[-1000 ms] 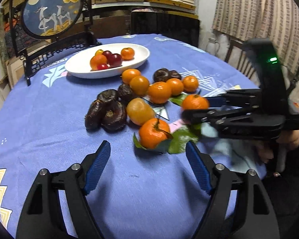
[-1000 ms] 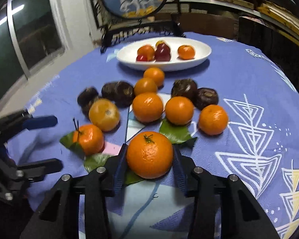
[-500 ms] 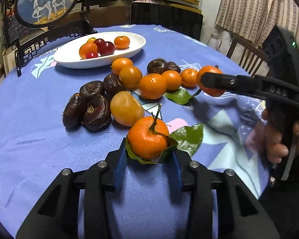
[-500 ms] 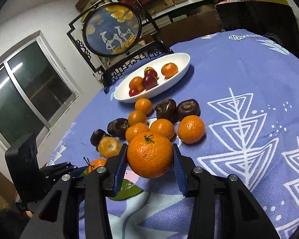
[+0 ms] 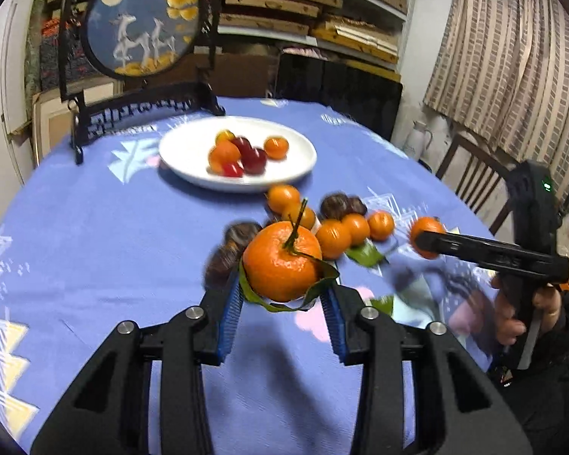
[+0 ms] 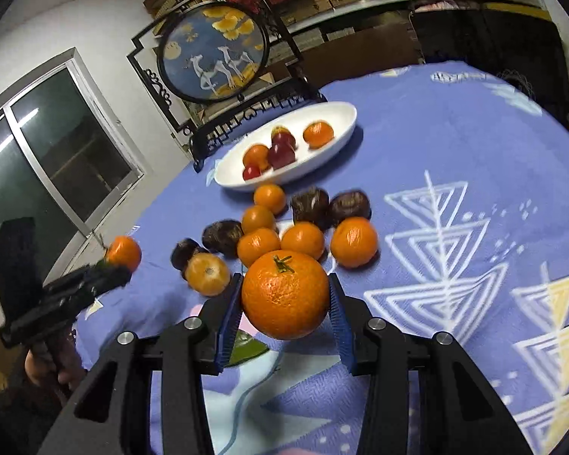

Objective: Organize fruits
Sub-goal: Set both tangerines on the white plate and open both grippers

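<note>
My left gripper [image 5: 282,297] is shut on a leafy tangerine [image 5: 282,261] with a stem and holds it above the blue tablecloth. My right gripper [image 6: 286,309] is shut on a plain tangerine [image 6: 285,295], also lifted. Each gripper shows in the other's view, the right one [image 5: 428,240] at the right and the left one [image 6: 110,271] at the left. A white oval plate [image 5: 186,151] with tangerines and red fruit stands farther back; it also shows in the right wrist view [image 6: 341,113]. Loose tangerines [image 6: 303,240] and dark brown fruits [image 6: 310,201] lie between plate and grippers.
A round painted screen on a black stand [image 5: 142,24] stands behind the plate at the table's far edge. Loose green leaves [image 5: 364,254] lie on the cloth. A wooden chair [image 5: 474,174] is at the right of the table. Shelves fill the back wall.
Both grippers have lifted their tangerines off the cloth. The left one closed on the leafy tangerine during the last second and has now raised it.
</note>
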The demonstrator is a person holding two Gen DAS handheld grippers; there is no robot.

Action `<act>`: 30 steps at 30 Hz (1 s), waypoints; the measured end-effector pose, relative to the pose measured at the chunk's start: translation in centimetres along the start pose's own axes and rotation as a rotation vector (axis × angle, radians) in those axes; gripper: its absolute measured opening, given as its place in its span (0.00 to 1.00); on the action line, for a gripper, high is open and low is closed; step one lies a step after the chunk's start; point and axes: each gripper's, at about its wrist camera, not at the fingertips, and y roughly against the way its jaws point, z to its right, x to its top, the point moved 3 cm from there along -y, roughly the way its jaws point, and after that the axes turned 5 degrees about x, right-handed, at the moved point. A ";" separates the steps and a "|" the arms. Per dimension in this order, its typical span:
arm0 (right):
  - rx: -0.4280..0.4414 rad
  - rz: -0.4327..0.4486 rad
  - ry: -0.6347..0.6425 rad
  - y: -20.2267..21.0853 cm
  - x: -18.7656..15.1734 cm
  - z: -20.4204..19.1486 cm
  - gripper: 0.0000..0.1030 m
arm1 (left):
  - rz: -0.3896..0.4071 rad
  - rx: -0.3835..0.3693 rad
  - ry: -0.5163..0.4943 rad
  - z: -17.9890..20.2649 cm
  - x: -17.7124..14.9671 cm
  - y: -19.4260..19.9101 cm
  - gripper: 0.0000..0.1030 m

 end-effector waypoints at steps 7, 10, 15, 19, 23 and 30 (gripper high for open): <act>-0.008 0.027 0.086 2.0 5.7 -2.1 0.42 | 0.011 0.005 -0.011 -1.6 5.4 -2.0 0.37; -0.007 0.024 0.111 0.3 9.1 -2.5 0.42 | -0.019 -0.008 0.004 -2.5 7.8 -4.9 0.37; -0.038 -0.049 0.092 -6.8 13.3 -0.9 0.42 | -0.075 0.027 0.009 -4.1 10.2 -10.7 0.38; -0.081 -0.078 0.091 -11.7 14.5 0.1 0.42 | -0.122 0.048 0.034 -5.6 10.9 -14.6 0.38; -0.093 -0.091 0.107 -15.3 15.7 0.6 0.44 | -0.135 0.065 0.028 -6.0 11.6 -16.8 0.43; -0.142 -0.017 0.111 -13.4 16.0 1.0 0.56 | -0.095 0.083 0.062 -6.7 11.5 -14.8 0.64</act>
